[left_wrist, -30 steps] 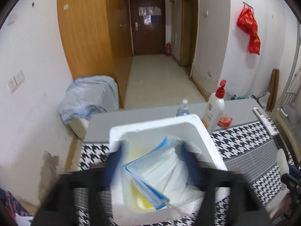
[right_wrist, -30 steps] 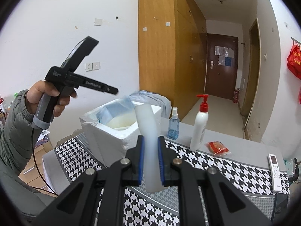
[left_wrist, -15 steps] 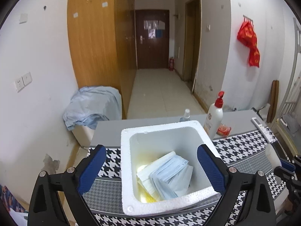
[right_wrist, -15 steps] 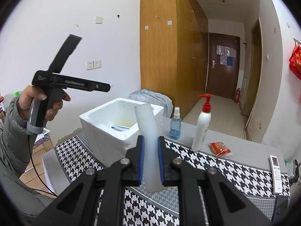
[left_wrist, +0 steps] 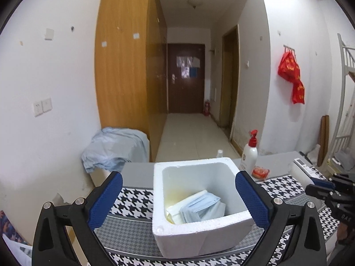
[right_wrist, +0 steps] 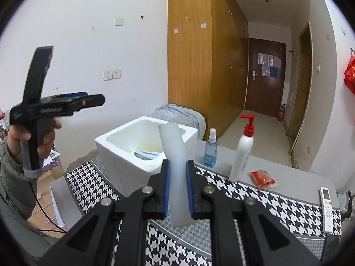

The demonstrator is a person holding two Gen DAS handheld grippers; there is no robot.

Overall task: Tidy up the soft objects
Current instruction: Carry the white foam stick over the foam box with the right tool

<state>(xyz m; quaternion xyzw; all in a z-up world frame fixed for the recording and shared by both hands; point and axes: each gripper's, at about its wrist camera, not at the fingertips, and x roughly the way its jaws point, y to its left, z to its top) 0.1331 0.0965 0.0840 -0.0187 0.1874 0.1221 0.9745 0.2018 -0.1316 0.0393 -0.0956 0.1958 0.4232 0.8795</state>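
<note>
Next, with the left claw (left_wrist: 178, 199) spread empty, the right claw (right_wrist: 178, 187), clamped on the white foam roll (right_wrist: 175, 166), should clear the near rim of the foam box (right_wrist: 124, 143) before release.

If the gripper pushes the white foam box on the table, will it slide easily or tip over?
The white foam box looks like polystyrene, so probably light and likely to slide on the houndstooth cloth. Its wide, squat shape makes tipping unlikely. Only a packet of masks and some thin items lie inside, adding little weight; the grainy walls may dent.
</note>
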